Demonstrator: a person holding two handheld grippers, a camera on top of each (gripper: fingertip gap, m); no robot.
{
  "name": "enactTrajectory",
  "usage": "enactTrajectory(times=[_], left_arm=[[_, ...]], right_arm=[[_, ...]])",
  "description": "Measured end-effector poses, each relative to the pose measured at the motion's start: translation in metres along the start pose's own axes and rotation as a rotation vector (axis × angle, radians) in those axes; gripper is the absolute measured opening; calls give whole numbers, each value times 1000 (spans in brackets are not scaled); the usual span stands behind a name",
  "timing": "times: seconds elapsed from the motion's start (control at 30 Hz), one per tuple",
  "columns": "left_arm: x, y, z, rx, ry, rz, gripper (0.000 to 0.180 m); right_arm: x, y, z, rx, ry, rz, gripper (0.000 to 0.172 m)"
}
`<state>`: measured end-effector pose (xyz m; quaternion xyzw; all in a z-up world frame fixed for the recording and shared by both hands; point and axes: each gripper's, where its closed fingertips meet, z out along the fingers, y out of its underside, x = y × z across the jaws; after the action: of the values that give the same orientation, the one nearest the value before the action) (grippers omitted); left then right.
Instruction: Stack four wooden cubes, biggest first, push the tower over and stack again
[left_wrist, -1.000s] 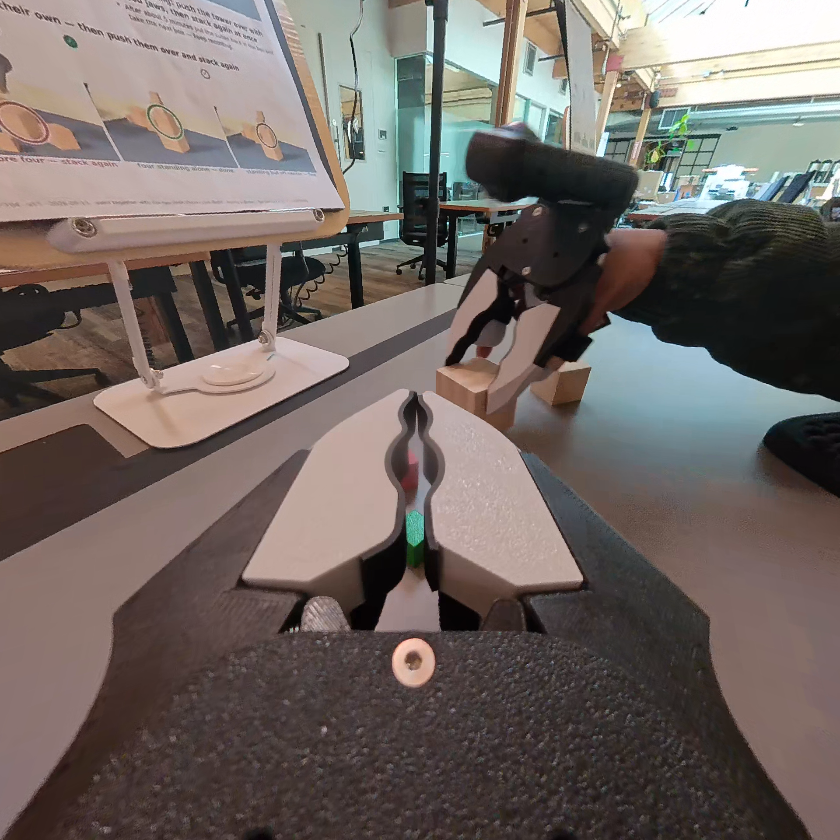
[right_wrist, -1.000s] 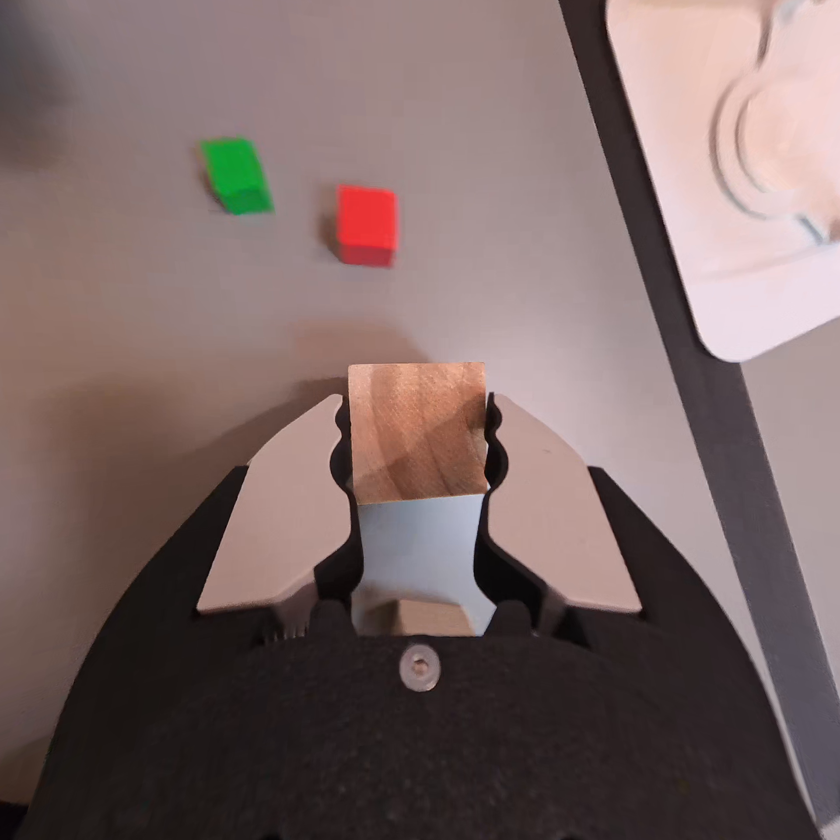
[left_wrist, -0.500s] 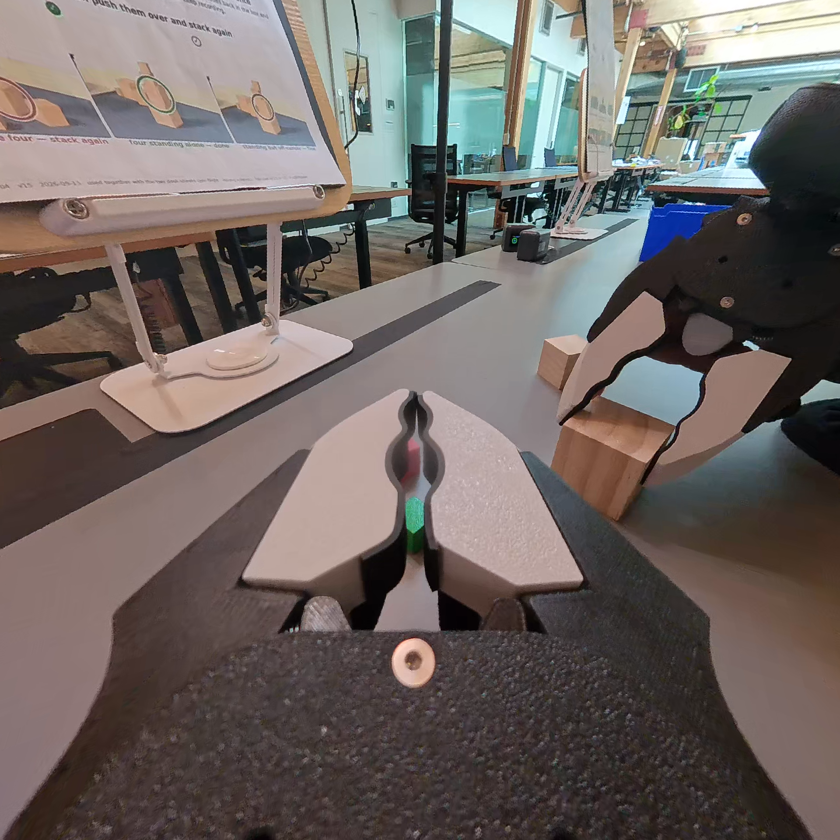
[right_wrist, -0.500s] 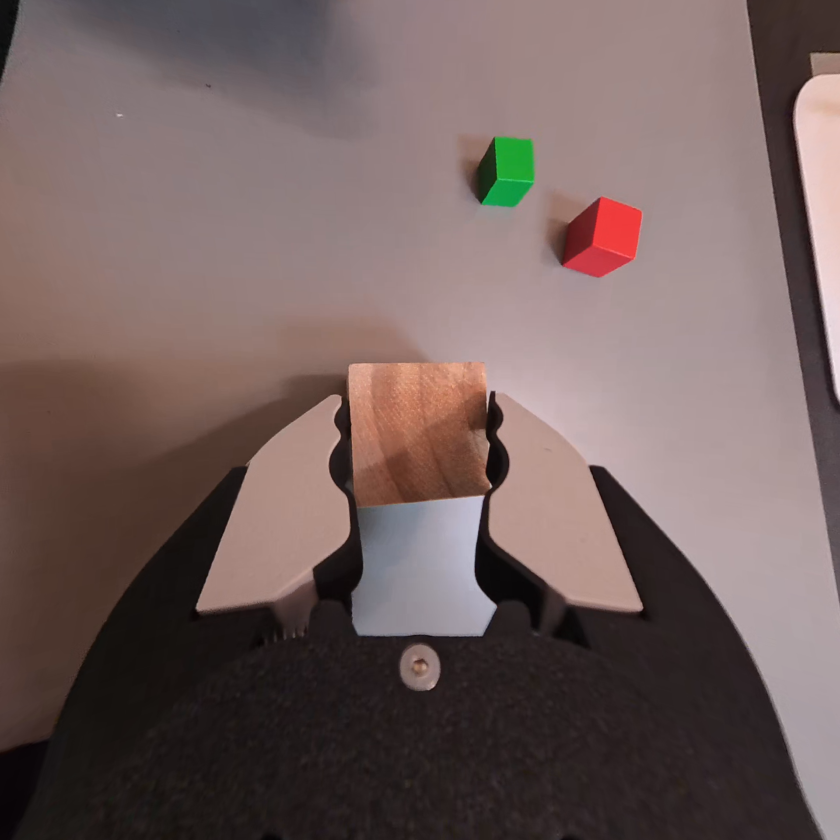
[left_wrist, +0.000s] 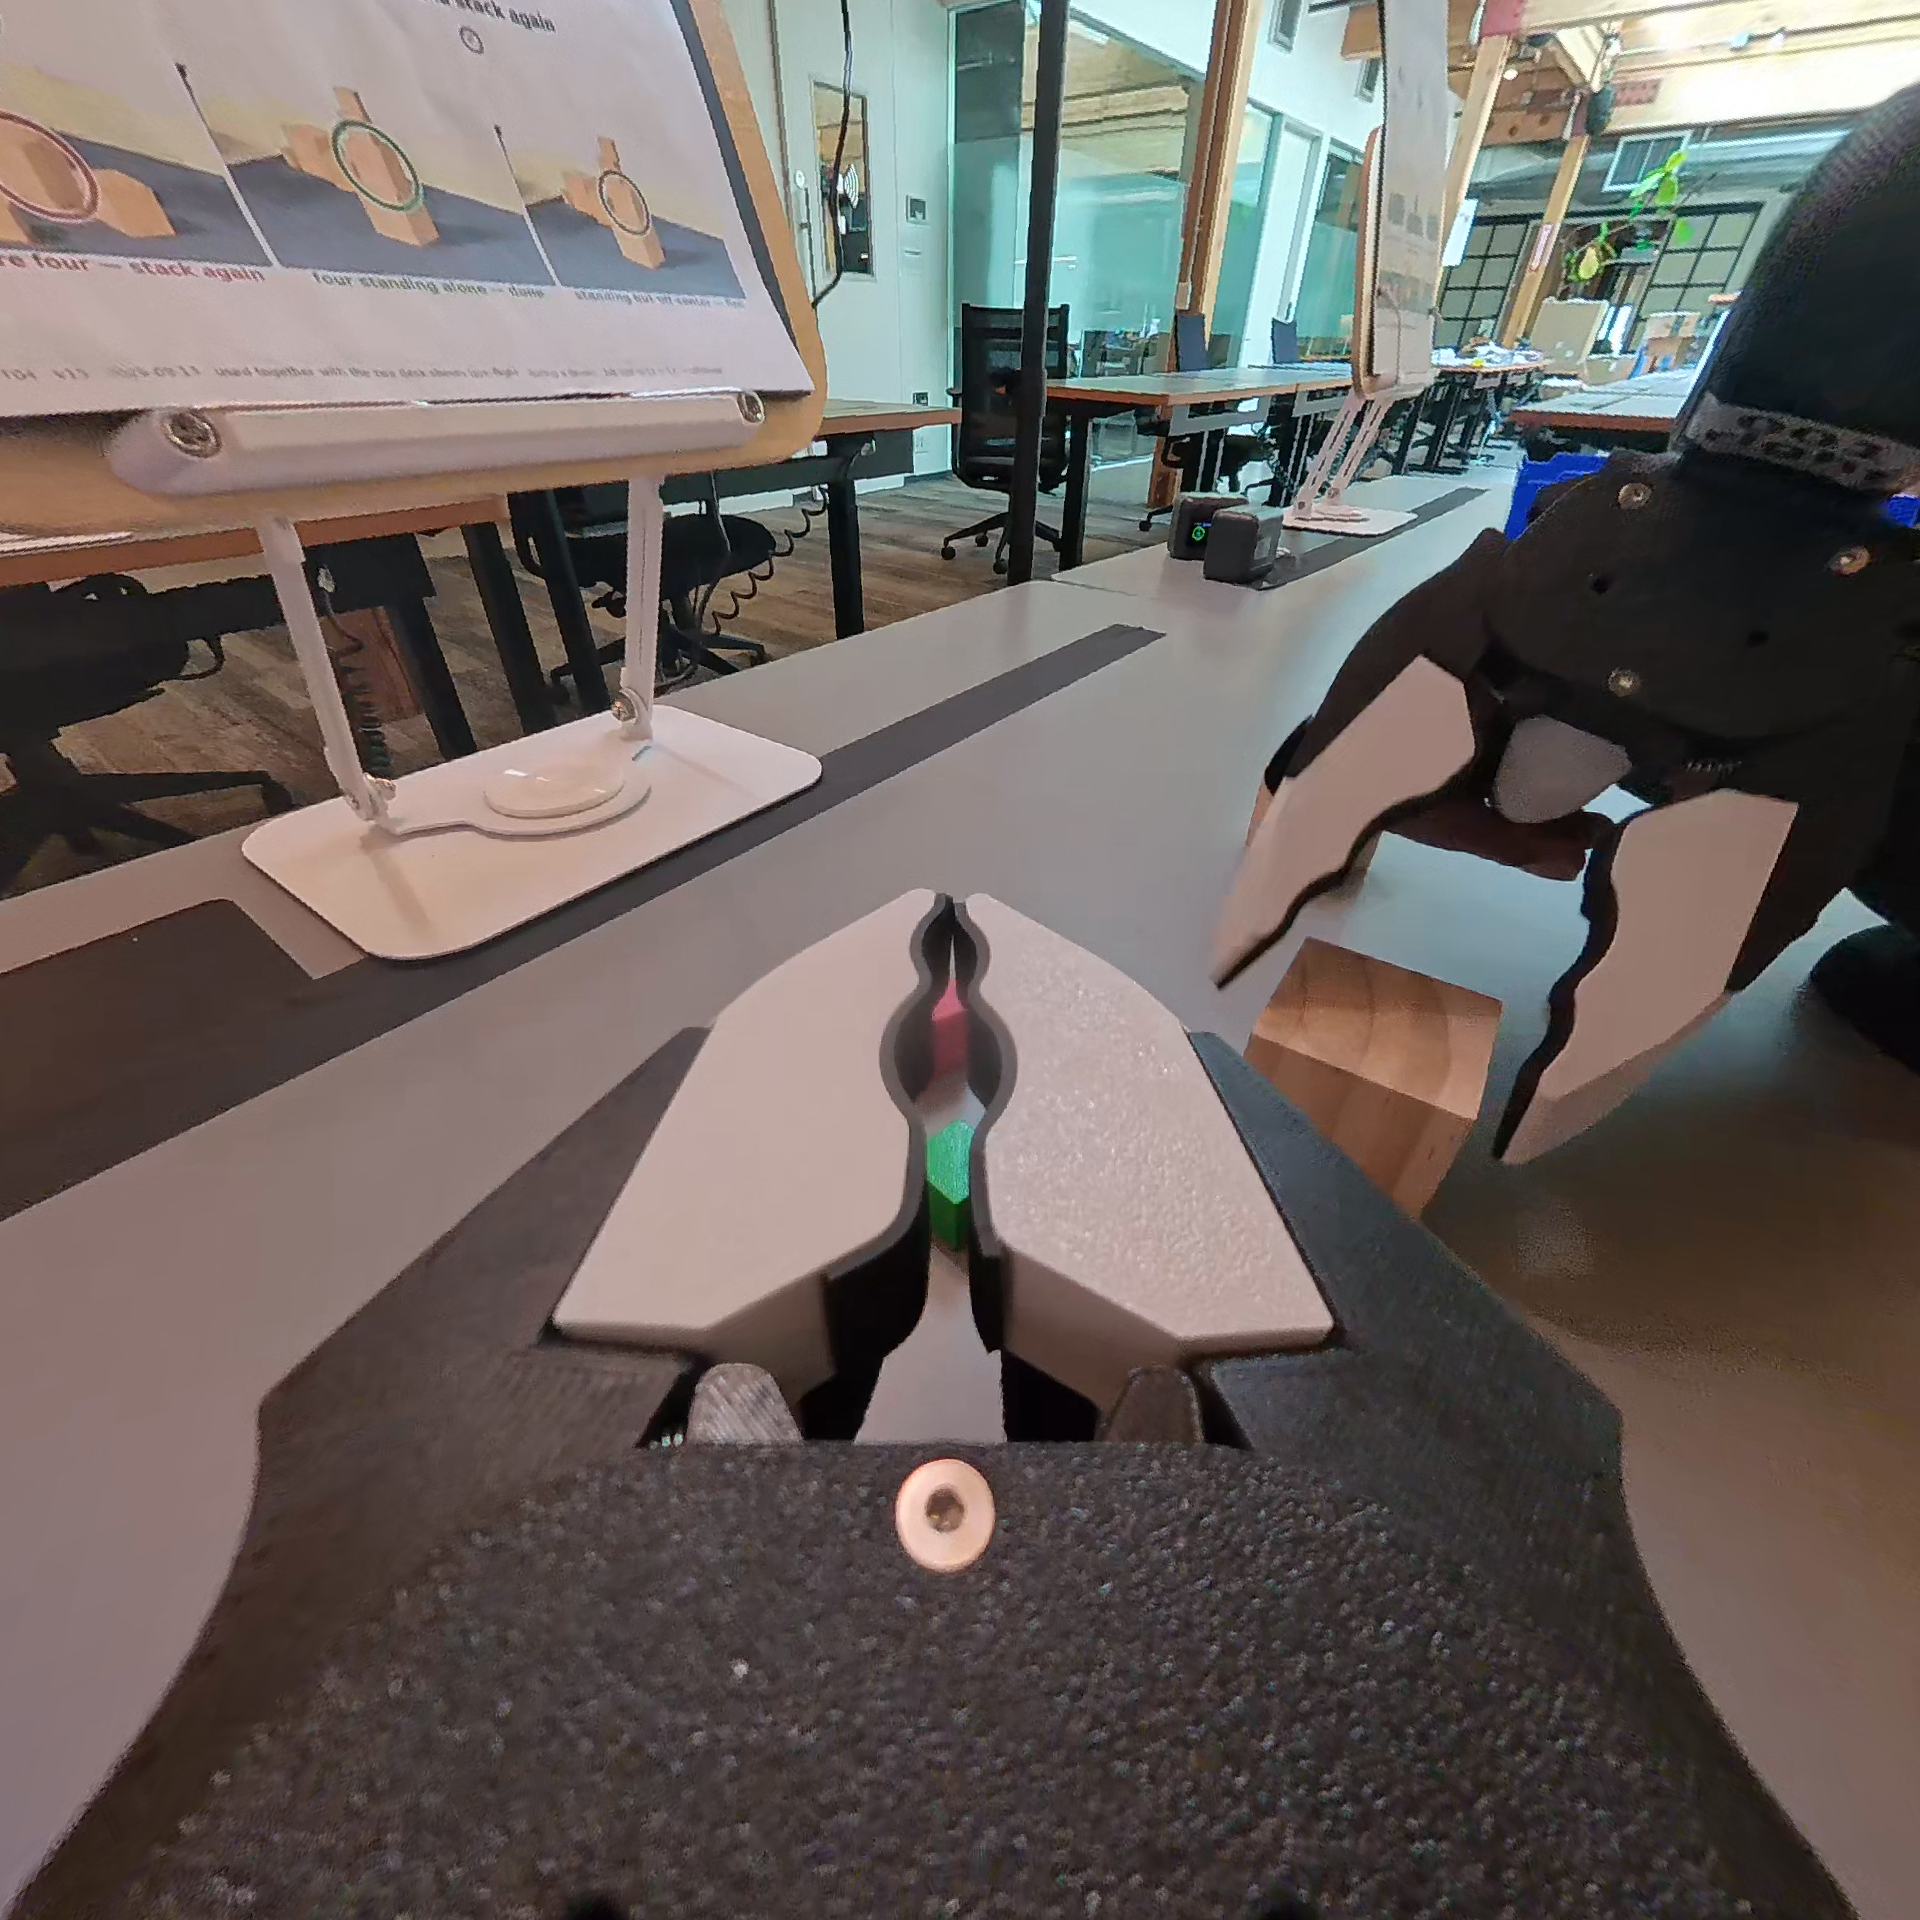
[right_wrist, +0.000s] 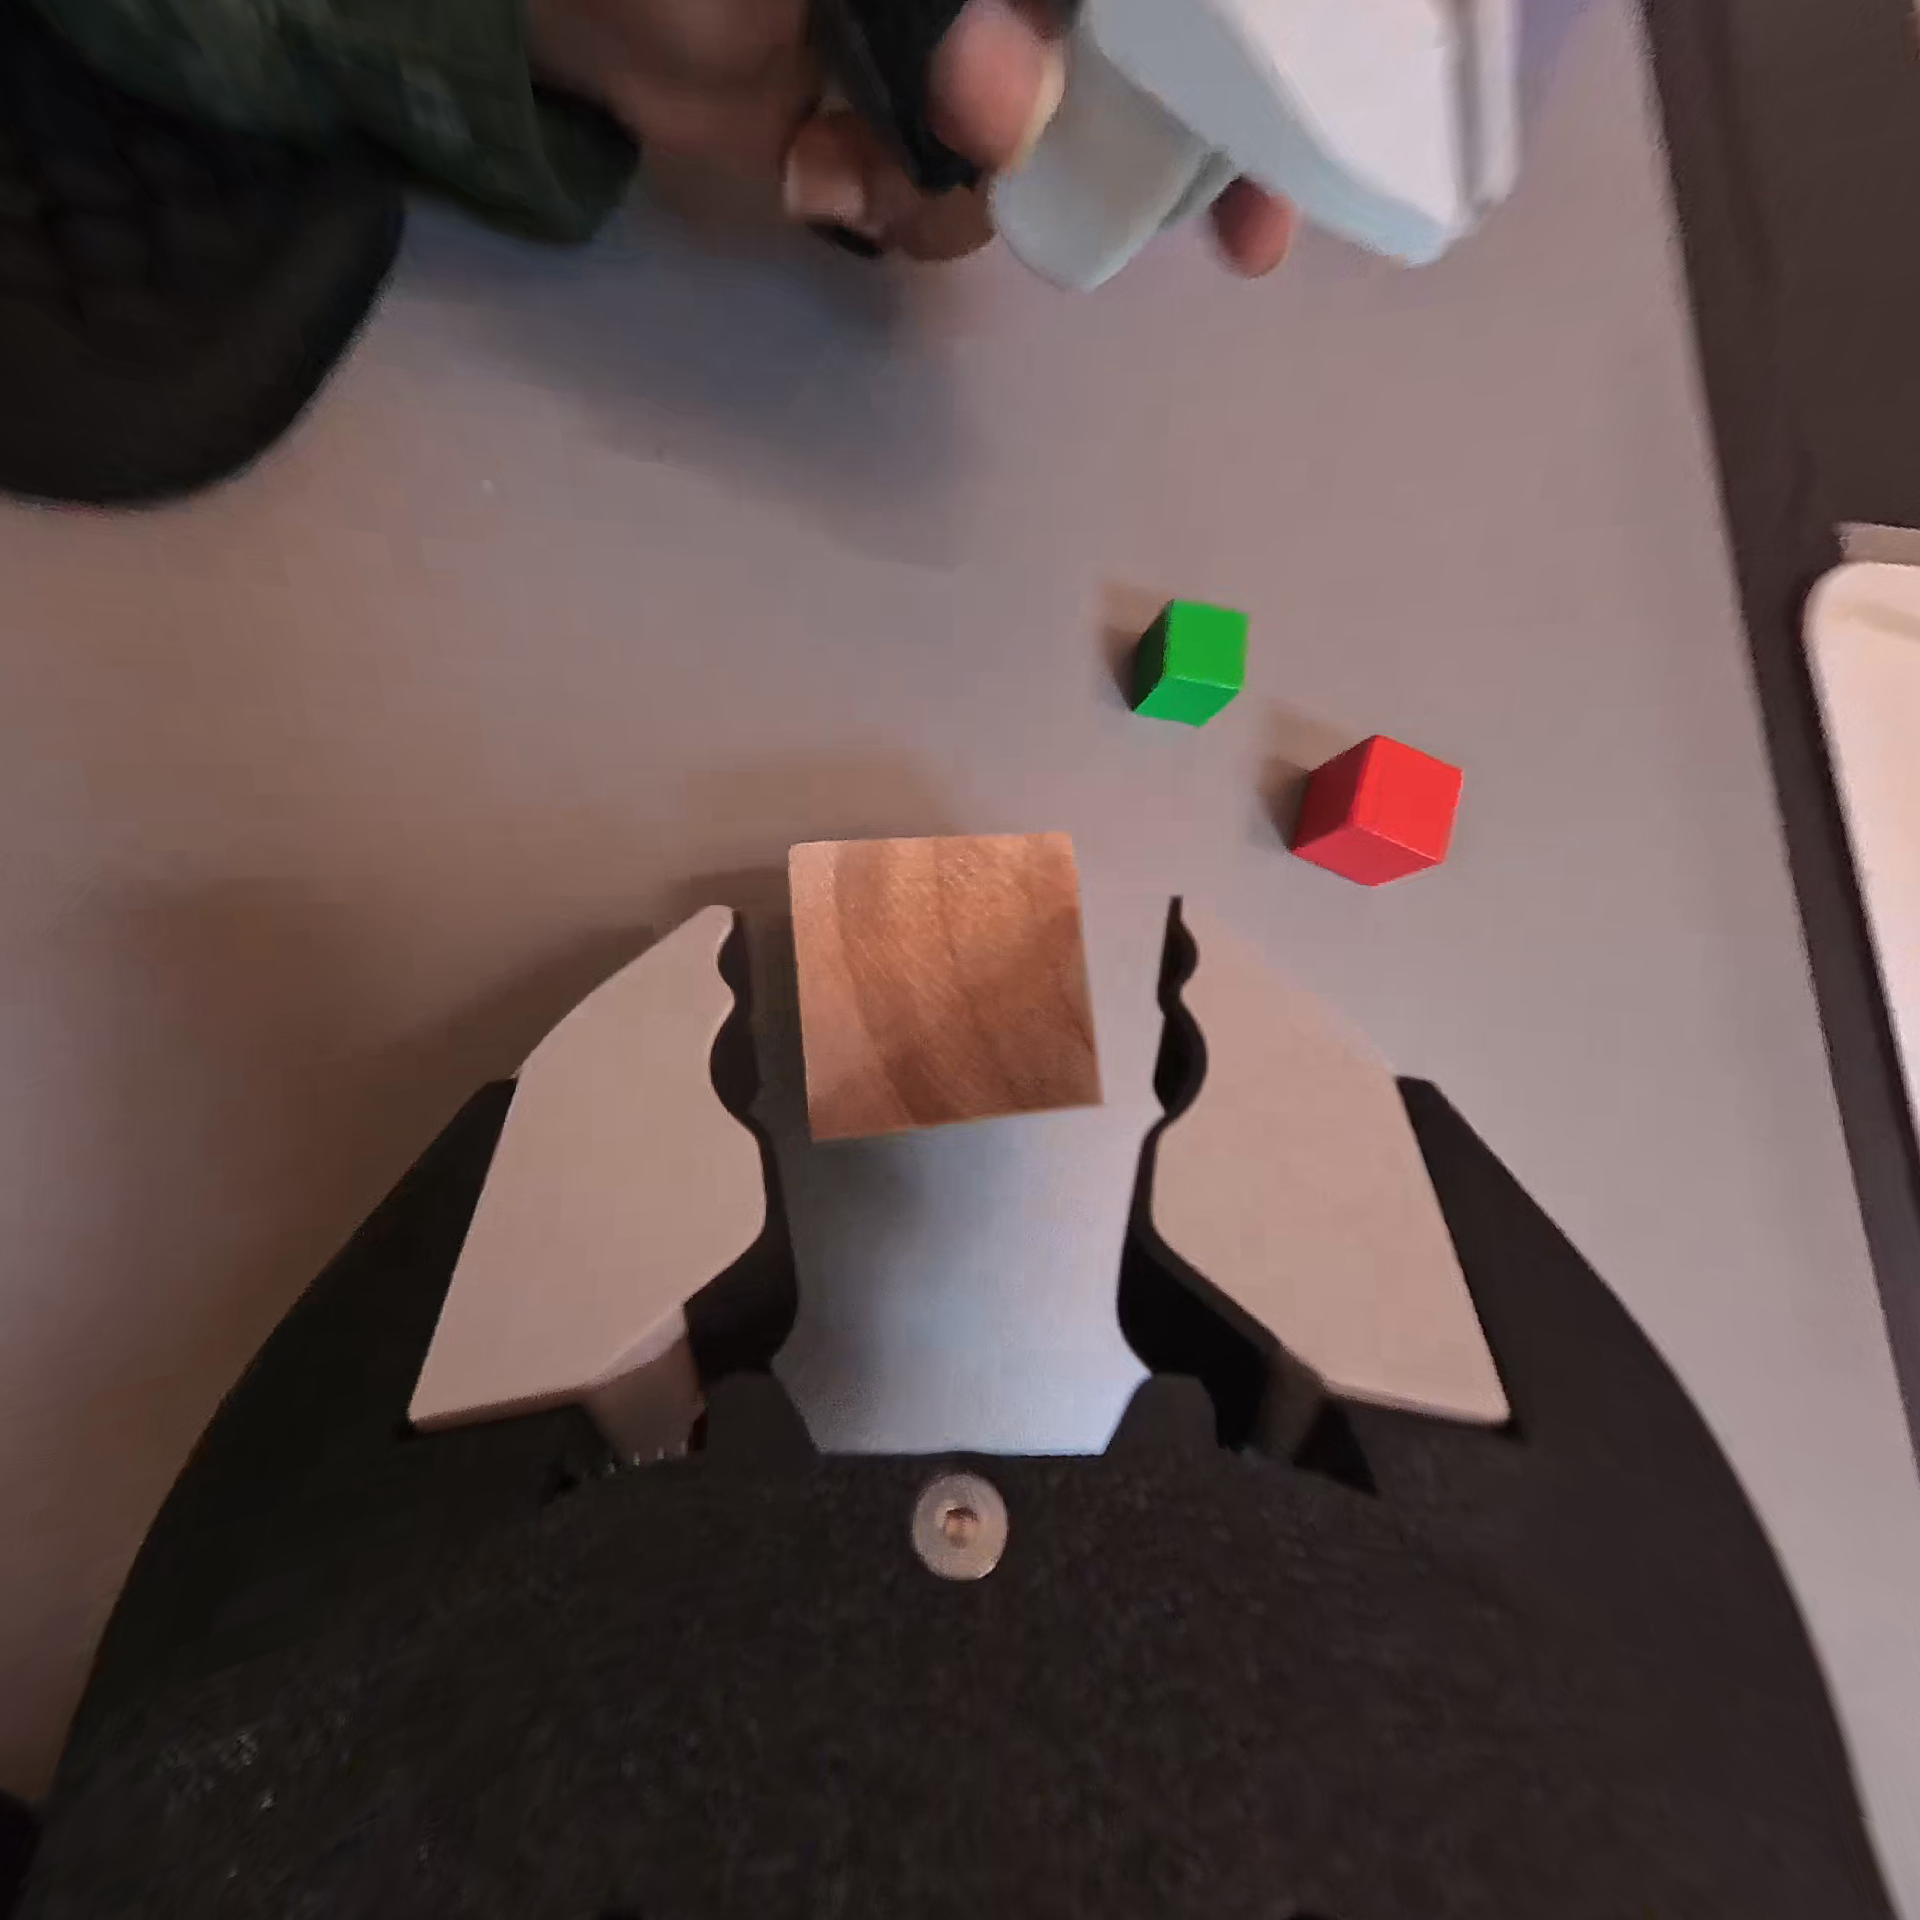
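Observation:
My right gripper (right_wrist: 951, 914) is open over the grey table. A wooden block (right_wrist: 940, 987) stands on the table between its pads, with a gap on each side. The left wrist view shows the same: the right gripper (left_wrist: 1361, 1065) hangs spread over the block (left_wrist: 1371, 1049). My left gripper (left_wrist: 951, 909) is shut with nothing in it, low over the table. A green cube (left_wrist: 951, 1174) and a red cube (left_wrist: 948, 1013) show through the slit between its fingers. Both cubes lie on the table: green (right_wrist: 1190, 662) and red (right_wrist: 1377, 810), right of the block.
A white document stand (left_wrist: 520, 831) with a printed sheet (left_wrist: 364, 208) stands at the left, beyond a dark strip (left_wrist: 935, 717). A second wooden block (left_wrist: 1260, 821) peeks out behind the right gripper. A hand and dark green sleeve (right_wrist: 468, 114) are at the top of the right wrist view. Across from one pair of fingers to the other is roughly 12 centimeters.
My right gripper brought the wooden block closer to the left gripper, set it on the table and opened; the pads now stand off the block. The left gripper stayed shut.

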<state>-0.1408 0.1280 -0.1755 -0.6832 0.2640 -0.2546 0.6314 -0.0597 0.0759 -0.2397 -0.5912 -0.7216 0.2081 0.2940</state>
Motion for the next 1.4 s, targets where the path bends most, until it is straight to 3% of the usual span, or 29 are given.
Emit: enactTrajectory(times=[0.03,0.13,0.27,0.53,0.57,0.6,0.63,0.73,0.87,1.0,1.2,1.4], left_arm=[[0,-2,-1,8,-3,-1,0],[-2,-4,-4,21,-16,0,0],[-3,-7,-5,30,-28,12,0],[-2,-1,-3,2,-42,46,0],[-2,-1,-3,2,-44,47,0],[-3,-1,-4,3,-45,47,0],[-3,-1,-4,4,-46,46,0],[-3,-1,-4,2,-48,48,0],[-4,2,-2,-6,-47,47,0],[-5,2,-3,-7,-58,51,0],[-5,2,-7,-11,-66,56,0],[-4,-1,-6,3,-48,46,0]], right_arm=[[5,-4,-10,45,20,37,78],[33,-6,-61,155,142,141,77],[68,47,-112,64,349,248,75],[73,146,-92,-203,346,446,87],[73,153,-89,-223,339,466,74],[70,159,-88,-238,322,483,47],[67,160,-87,-236,298,495,46],[62,134,-93,-155,264,443,46],[51,57,-96,6,168,274,46],[32,1,-74,12,19,94,46],[12,-20,-35,-56,-98,7,46],[7,-17,-26,-41,-106,39,46]])
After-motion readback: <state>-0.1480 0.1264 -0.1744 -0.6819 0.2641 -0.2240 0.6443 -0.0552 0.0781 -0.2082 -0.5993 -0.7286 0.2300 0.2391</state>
